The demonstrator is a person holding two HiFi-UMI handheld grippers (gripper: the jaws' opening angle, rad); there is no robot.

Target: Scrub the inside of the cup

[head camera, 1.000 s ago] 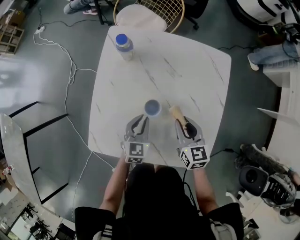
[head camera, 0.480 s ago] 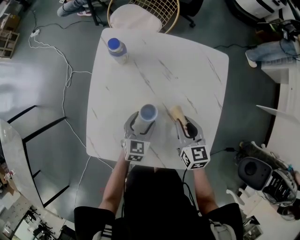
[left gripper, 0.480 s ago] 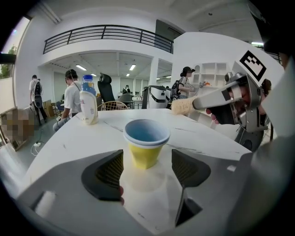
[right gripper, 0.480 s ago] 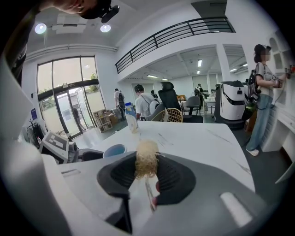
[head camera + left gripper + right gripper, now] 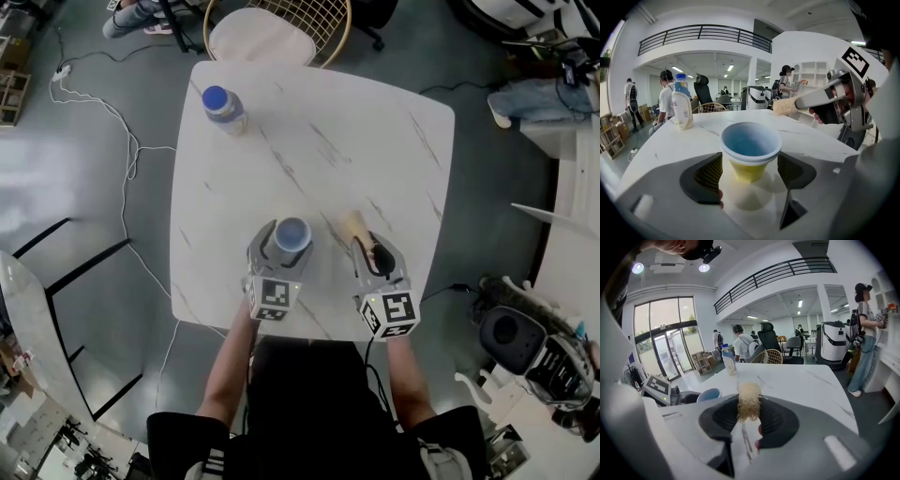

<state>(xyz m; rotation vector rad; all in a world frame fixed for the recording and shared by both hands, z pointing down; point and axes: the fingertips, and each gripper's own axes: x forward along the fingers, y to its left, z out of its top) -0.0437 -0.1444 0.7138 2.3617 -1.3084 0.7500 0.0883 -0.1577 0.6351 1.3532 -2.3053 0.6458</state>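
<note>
Left gripper, its jaws wide apart and just now opening further. The cup stands upright between them at centre, blue inside and yellow below its white rim, clear of both pads. It rests on the white marble table. At 10 o'clock, a capped bottle stands near the far edge. At 2 o'clock, the right gripper — a tan brush juts from its tip, above the table.

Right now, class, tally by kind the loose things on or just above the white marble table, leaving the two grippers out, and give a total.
Blue-lined yellow paper cup: 1
Clear plastic bottle with a blue cap: 1
Tan fibre scrubbing brush: 1
Total: 3
</note>
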